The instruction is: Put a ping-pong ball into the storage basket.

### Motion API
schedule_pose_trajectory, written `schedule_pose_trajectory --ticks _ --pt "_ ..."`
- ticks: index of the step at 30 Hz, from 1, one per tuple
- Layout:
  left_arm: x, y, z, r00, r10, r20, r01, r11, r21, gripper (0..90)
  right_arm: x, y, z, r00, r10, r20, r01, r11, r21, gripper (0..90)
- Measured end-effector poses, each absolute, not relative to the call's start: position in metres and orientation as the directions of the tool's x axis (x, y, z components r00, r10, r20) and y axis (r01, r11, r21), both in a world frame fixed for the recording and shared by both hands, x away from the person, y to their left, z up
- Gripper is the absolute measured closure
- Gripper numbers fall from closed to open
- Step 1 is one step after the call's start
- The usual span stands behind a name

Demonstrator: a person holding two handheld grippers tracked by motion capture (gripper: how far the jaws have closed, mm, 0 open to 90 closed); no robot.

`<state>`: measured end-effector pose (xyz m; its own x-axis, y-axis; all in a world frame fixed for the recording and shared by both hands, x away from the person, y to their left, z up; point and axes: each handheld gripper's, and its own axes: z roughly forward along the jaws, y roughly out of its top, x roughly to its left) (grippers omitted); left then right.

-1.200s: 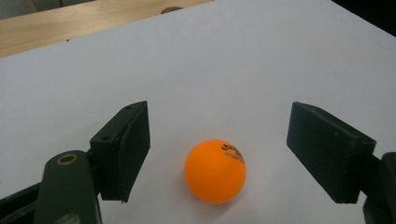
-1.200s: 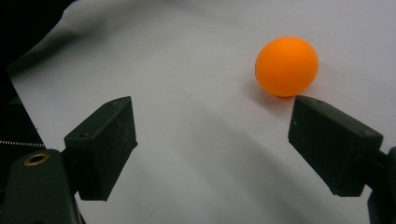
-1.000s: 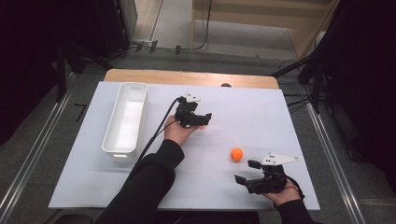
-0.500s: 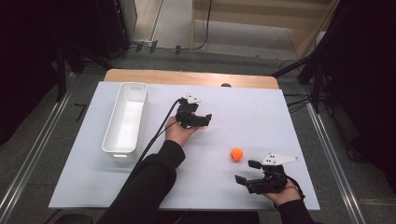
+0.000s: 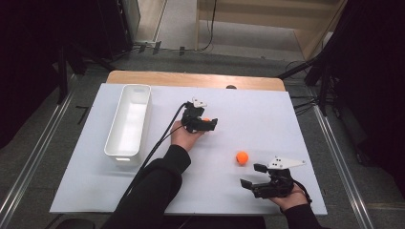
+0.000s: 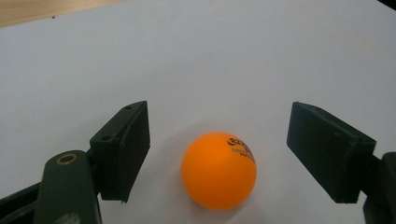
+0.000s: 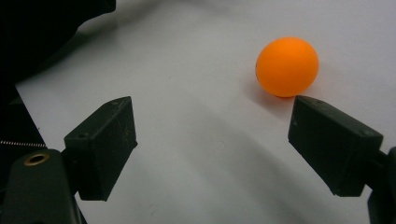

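Observation:
Two orange balls lie on the white table top point(image 5: 286, 119). One orange ball point(image 6: 218, 170) with black print sits on the surface between the jaws of my left gripper point(image 6: 219, 140), untouched on both sides; from above a sliver of this ball point(image 5: 206, 119) peeks out at the left gripper point(image 5: 207, 123) near the table's middle. The other orange ball point(image 5: 242, 157) lies loose at the front right. My right gripper point(image 5: 251, 175) stands open just short of it, and this ball point(image 7: 286, 66) lies beyond the right jaw of the right gripper point(image 7: 210, 135).
A long white tray point(image 5: 112, 138) stands lengthwise on the left part of the table, nothing visible in it. A black cable point(image 5: 162, 138) trails from the left gripper along the dark sleeve. A wooden strip point(image 5: 191, 78) borders the far edge.

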<state>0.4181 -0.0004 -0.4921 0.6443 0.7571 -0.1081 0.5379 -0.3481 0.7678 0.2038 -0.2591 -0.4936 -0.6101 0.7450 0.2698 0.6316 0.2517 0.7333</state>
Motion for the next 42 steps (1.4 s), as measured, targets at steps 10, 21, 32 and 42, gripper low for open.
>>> schedule_pose_trajectory --ticks 10,21,32,42 --pt "0.418 -0.004 -0.502 0.645 0.758 -0.096 0.556 -0.380 0.739 22.0 0.204 -0.259 -0.494 -0.611 0.744 0.270 0.632 0.252 0.733 13.6" --pt "0.415 -0.002 -0.511 0.637 0.768 -0.070 0.558 -0.396 0.729 22.1 0.204 -0.259 -0.493 -0.612 0.744 0.270 0.631 0.253 0.734 13.6" --pt "0.413 -0.003 -0.514 0.632 0.774 -0.031 0.547 -0.417 0.726 23.6 0.204 -0.258 -0.494 -0.613 0.744 0.266 0.630 0.257 0.733 13.6" --pt "0.409 -0.008 -0.514 0.651 0.758 0.039 0.506 -0.472 0.722 37.8 0.204 -0.258 -0.494 -0.611 0.747 0.262 0.629 0.258 0.733 13.6"
